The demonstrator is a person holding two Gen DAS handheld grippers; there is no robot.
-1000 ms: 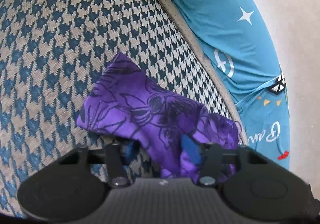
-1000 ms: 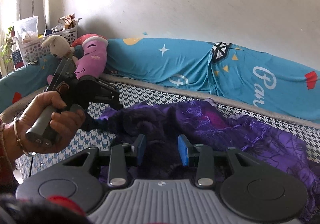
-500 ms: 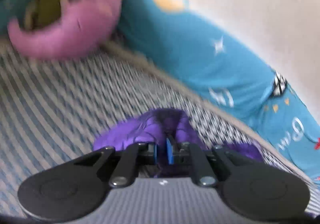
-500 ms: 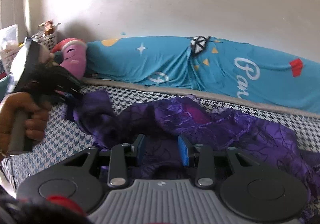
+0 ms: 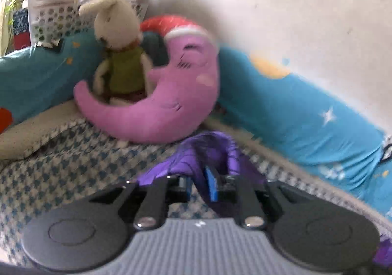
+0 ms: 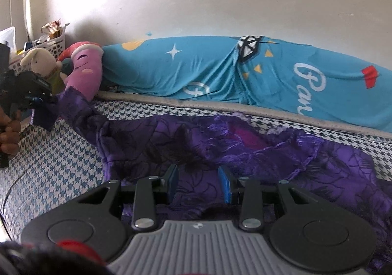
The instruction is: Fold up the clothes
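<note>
Garment point(image 6: 245, 147): purple, spread on houndstooth bed point(image 6: 56, 164) | left tool point(image 5: 197, 186): clamped on 1 garment end, lifted near moon plush point(image 5: 171, 103) | right tool point(image 6: 198, 185): wide apart, over garment

Garment point(image 6: 220, 142) lies on mattress point(image 6: 61, 164); bolster point(image 6: 220, 74) behind, plush toys point(image 6: 83, 66) left.
</note>
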